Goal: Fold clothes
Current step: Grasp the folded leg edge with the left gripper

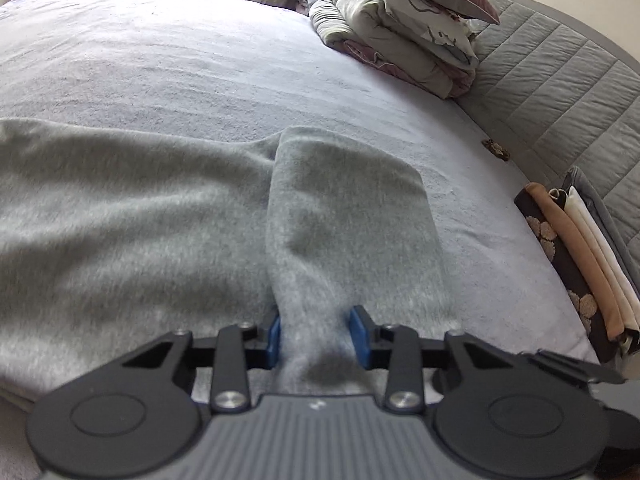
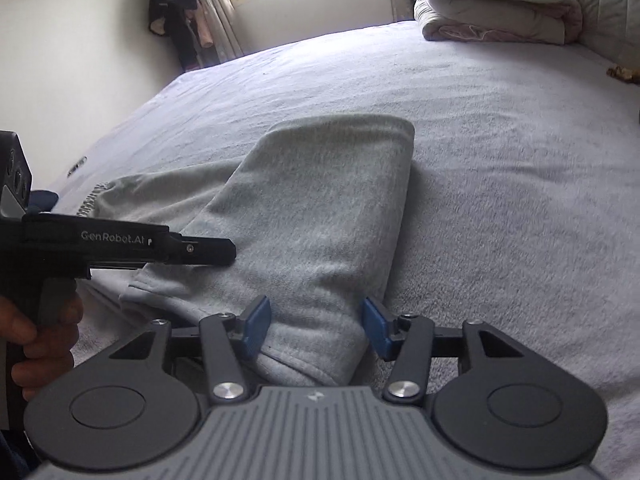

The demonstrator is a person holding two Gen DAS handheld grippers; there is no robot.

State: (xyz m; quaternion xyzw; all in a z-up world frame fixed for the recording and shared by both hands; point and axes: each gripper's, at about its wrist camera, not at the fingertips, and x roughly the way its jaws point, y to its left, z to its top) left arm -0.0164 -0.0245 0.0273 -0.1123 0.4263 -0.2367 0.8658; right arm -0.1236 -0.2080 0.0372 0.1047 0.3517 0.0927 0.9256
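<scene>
The grey garment (image 1: 132,216) lay spread on the bed (image 1: 180,60), near its front edge, with one part already doubled over into a long folded panel (image 2: 320,216) that ran away from the person. That placing made sense to me — the wide, flat bedcover gave room to smooth each fold.

The left gripper (image 1: 318,338) sat at the near end of that panel, its blue pads pinching a gathered ridge of the cloth, which narrowed visibly where it passed between them. I took this as a grip meant to carry or tension the fabric.

The right gripper (image 2: 316,330) stood at the panel's hem too, but its jaws were apart, the cloth lying between the pads without being squeezed — released, or not yet taken, I could not say which.

A person's hand (image 2: 36,336) held the left tool's handle at the edge of the right view.

Folded clothes (image 1: 580,264) were stacked by the headboard, likely finished pieces, and rolled bedding (image 1: 400,36) was kept well clear at the far corner
</scene>
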